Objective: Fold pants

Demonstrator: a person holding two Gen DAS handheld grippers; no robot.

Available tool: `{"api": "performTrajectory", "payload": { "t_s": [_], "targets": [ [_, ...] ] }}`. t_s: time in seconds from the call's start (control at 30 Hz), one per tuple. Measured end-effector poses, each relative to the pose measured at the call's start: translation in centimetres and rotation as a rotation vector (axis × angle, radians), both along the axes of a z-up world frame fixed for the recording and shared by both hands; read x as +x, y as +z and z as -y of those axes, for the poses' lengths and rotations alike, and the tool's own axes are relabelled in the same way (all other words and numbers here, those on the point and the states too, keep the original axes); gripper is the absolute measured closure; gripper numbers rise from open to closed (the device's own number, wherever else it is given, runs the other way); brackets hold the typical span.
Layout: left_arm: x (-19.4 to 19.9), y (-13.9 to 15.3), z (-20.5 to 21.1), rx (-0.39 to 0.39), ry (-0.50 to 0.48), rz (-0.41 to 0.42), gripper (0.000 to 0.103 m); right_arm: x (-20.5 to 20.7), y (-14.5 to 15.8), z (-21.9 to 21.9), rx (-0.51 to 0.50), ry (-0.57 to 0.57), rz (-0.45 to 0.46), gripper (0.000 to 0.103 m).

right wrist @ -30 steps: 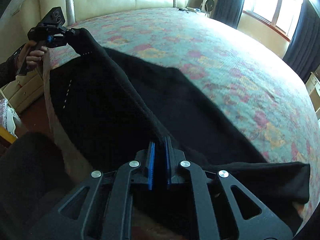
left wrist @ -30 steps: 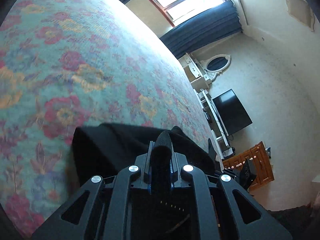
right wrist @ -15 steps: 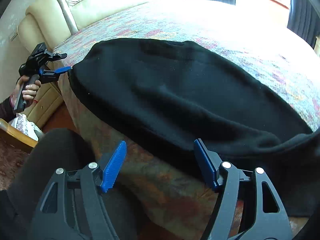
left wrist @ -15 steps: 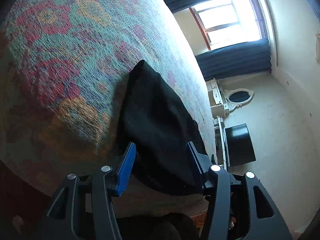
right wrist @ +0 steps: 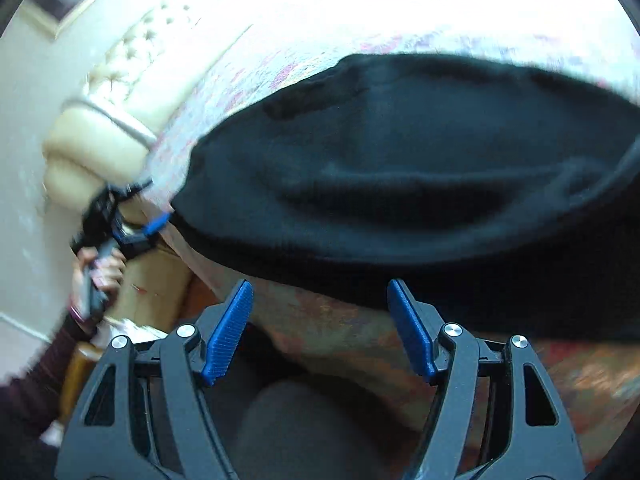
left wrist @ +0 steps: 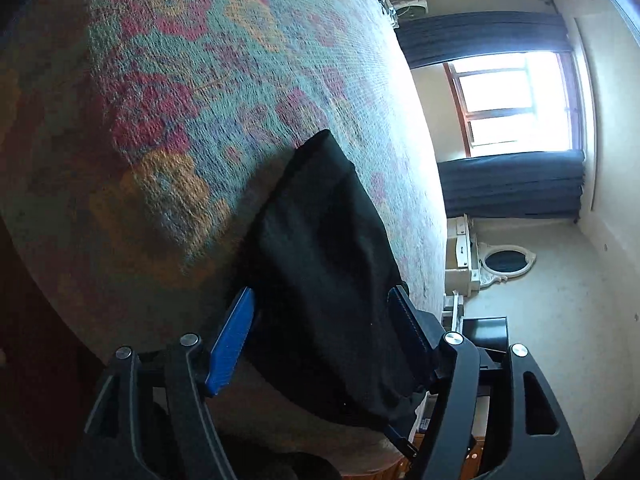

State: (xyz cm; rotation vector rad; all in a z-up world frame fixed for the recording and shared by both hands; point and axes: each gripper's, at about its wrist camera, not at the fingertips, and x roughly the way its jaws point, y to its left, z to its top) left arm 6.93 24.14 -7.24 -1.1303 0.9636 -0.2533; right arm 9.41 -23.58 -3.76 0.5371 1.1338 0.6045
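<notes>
One pair of black pants (right wrist: 420, 168) is lying on the floral bedspread (left wrist: 180, 80). Left gripper (left wrist: 324, 332) jaws are opening, pants edge between them, unpinched. Right gripper (right wrist: 320, 324) fingers are standing apart, gripping nothing.

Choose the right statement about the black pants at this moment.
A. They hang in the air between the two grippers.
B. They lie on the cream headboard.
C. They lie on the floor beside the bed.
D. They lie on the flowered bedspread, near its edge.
D: the black pants rest on the flowered bedspread, near its edge.
</notes>
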Motion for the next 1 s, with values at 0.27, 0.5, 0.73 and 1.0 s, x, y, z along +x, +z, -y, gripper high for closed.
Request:
{"api": "performTrajectory", "payload": {
  "t_s": [0.27,0.5,0.73,1.0],
  "targets": [
    [-0.4,4.0,3.9,0.105,-0.035,0.056,0.035,1.0,-2.6,-1.0,0.328,-0.157,-0.192,0.034],
    [1.0,0.5,3.9,0.107,-0.002,-0.075,0.035,1.1,-4.7,-2.5,0.472,-0.310,-0.239,0.034],
    [2.2,0.4,4.2,0.152,0.001,-0.049,0.035,1.8,-5.9,-2.9,0.481,-0.405,-0.243,0.072],
    [-0.2,-0.1,3.0,0.170,0.010,-0.135,0.094,0.8,-4.2,-3.1,0.448,-0.419,-0.185,0.093]
  ]
}}
